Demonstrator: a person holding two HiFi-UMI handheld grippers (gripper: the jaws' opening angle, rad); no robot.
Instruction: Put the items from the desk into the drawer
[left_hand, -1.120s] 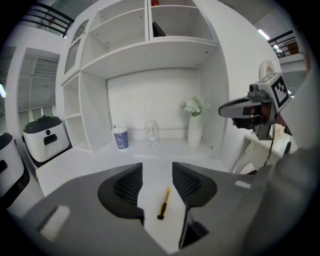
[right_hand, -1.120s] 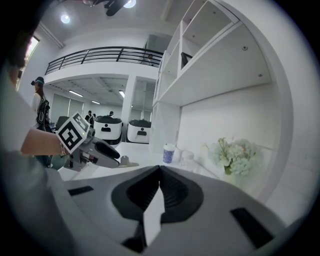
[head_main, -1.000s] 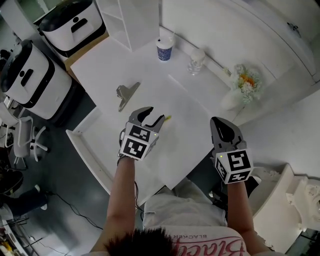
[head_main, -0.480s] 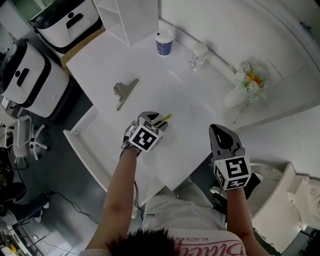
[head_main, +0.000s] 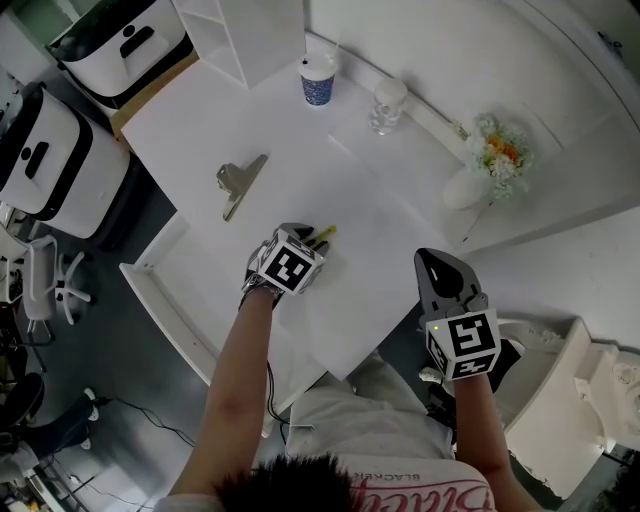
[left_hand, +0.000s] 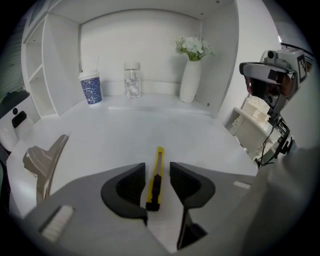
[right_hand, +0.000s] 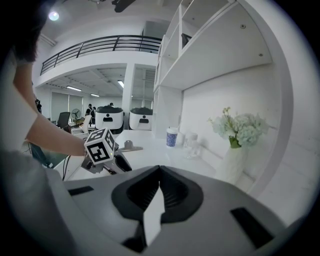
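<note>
- The step in hand looks like the pick-up of the first item: the left gripper (head_main: 304, 239) points down over the yellow box cutter (left_hand: 156, 159), which lies flat on the desk (head_main: 270, 130) about midway between its left and right edges, toward the front edge.
- Its fingers (left_hand: 129, 187) have just been closing; they stand partly open, one on each side of the cutter's handle. A thin gap shows on both sides, so nothing is gripped yet.
- The right gripper (head_main: 438, 266) hangs past the front right corner of the desk, its fingers (right_hand: 176, 192) pressed together and empty.
- The next move, as I judge it, is to close the rest of the way on the narrow handle, lift it level, and carry it over the left edge to the open drawer (head_main: 158, 305).
- A metal binder clip (head_main: 238, 183) waits near the left edge, also not yet put away.
- From above, the gripper covers most of the cutter; only its yellow tip shows.
- I cannot tell whether the fingertips touch the desk, nor whether the blade is pushed out.
- The drawer's far side sits under the desk edge, so its contents are hard to make out.
</note>
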